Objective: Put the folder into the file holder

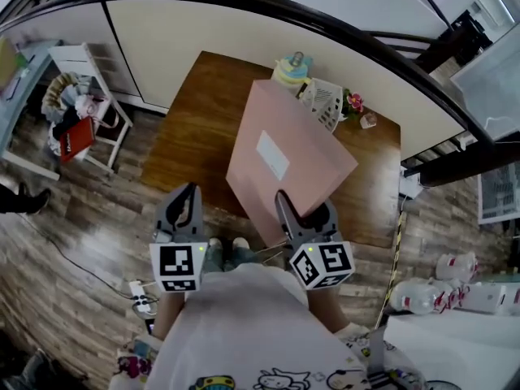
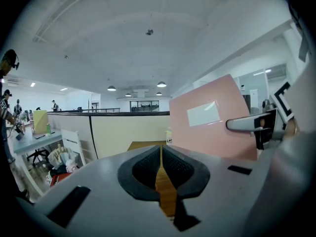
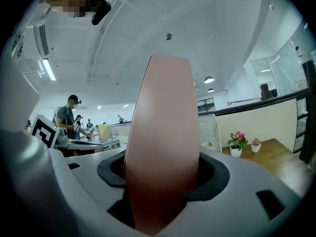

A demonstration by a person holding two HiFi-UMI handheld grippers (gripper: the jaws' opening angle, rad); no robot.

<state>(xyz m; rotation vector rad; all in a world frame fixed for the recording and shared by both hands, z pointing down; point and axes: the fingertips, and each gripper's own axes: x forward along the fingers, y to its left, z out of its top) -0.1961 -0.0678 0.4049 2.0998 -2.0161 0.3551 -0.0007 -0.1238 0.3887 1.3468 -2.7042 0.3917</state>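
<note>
Nearest the lens, at bottom edge: white T-shirt (image 1: 244,331) with cartoon prints, and just beyond it two black-and-white square-marker cubes (image 1: 176,266) on grey moulded gripper bodies.

Left gripper (image 1: 188,195): ribbed dark pads pressed together, only a thin slit between them with wood grain showing through (image 2: 161,154); nothing pinched.

Right gripper (image 1: 302,214): clamped on the lower corner of the pink folder (image 1: 301,136). Flat, stiff, matte rectangle with a white rectangular label (image 1: 272,154) on its face; seen edge-on between the pads (image 3: 160,181) as a smooth rounded pink band (image 3: 165,132).

Folder raised and tilted over the brown wooden table (image 1: 195,128), outside the file holder.

File holder (image 1: 323,102): white slotted plastic, upright at the table's far edge, just beside small potted flowers (image 1: 354,101); again behind the folder in the right gripper view (image 3: 211,130).

Below: grey wood-plank floor (image 1: 89,234).
</note>
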